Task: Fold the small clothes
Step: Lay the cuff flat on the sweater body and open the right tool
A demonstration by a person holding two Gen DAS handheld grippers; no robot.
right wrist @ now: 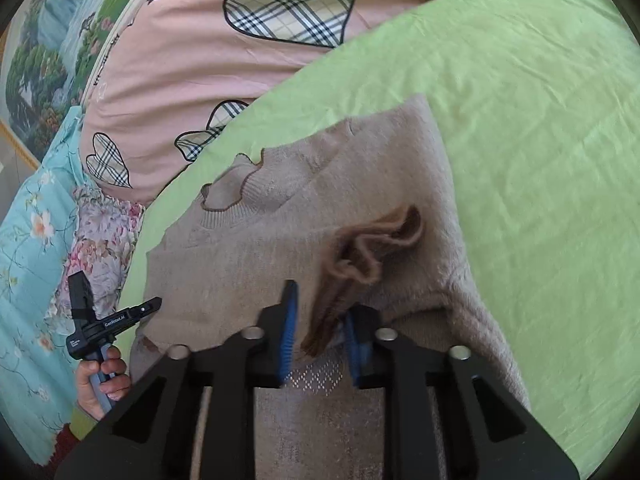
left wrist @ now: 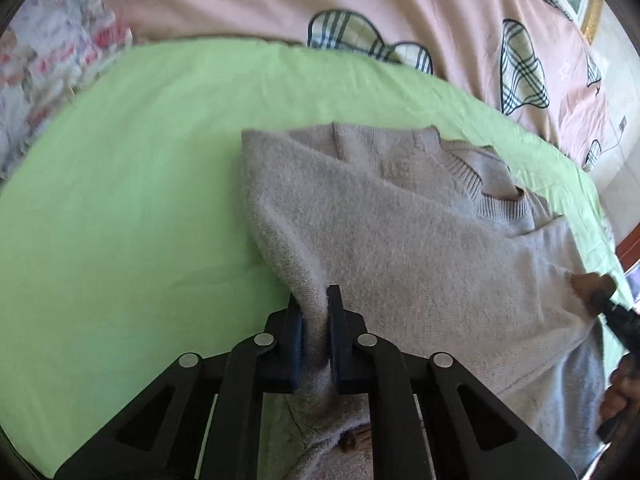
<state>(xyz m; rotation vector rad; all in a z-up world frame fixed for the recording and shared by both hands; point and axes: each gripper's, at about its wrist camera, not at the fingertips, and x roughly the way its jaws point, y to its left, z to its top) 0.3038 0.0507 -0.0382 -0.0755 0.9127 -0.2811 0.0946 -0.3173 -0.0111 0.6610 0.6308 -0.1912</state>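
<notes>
A small beige-grey knit sweater (left wrist: 400, 224) lies on a green sheet (left wrist: 120, 200), its ribbed collar (left wrist: 480, 184) toward the far right. My left gripper (left wrist: 316, 300) is shut on a bunched fold of the sweater's side. In the right wrist view the same sweater (right wrist: 248, 256) lies with its scalloped collar (right wrist: 236, 184) at the far left. My right gripper (right wrist: 320, 300) stands part open, with a ruffled sleeve cuff (right wrist: 360, 248) lying between its blue pads (right wrist: 290, 320). The left gripper (right wrist: 152, 304) shows at the sweater's left edge, held by a hand.
A pink quilt with plaid hearts (left wrist: 360, 8) is piled behind the green sheet and also shows in the right wrist view (right wrist: 240, 40). Floral bedding (right wrist: 36, 240) lies at the left. A framed landscape picture (right wrist: 48, 40) hangs on the wall behind.
</notes>
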